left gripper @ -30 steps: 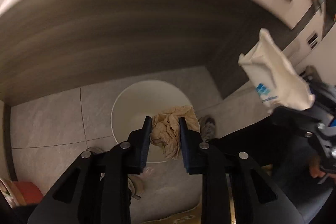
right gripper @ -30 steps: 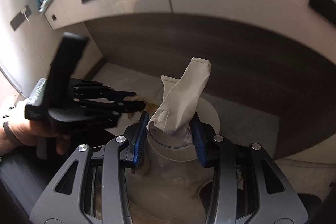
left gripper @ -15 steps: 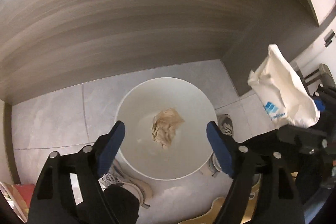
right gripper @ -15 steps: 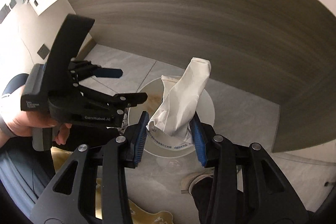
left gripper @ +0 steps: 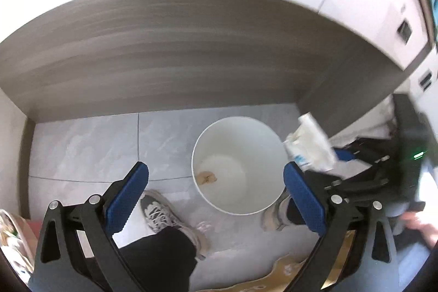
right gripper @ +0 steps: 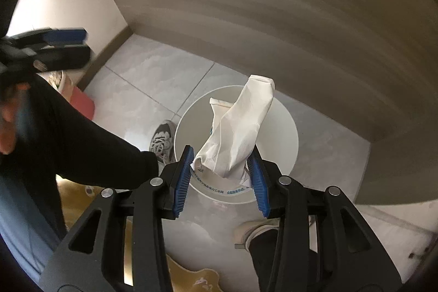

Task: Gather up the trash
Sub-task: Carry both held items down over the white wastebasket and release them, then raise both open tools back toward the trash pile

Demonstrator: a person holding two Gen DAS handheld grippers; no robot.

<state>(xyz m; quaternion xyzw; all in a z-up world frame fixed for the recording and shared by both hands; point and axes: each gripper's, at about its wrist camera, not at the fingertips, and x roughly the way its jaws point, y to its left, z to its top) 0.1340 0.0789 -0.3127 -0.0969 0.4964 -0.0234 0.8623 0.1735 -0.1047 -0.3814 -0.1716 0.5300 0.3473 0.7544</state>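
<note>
Grey tile floor (left gripper: pixel 82 144) is seen under the white bin (left gripper: pixel 236 164), with a shoe (left gripper: pixel 161 212) beside it. The left gripper (left gripper: pixel 216 196) has just been opened wide, nothing between its jaws; the brown wad (left gripper: pixel 207 177) gripped a second ago now lies at the bin's bottom. The white bag (right gripper: pixel 238 136) is clenched in the right gripper (right gripper: pixel 220 177), held over the bin.

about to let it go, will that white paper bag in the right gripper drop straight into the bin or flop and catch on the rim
The white paper bag is creased and crumpled yet stands up from the right gripper unsupported, so probably light and fairly stiff. It hangs over the white bin mouth, so it likely falls in, though it may drift or tumble.
</note>
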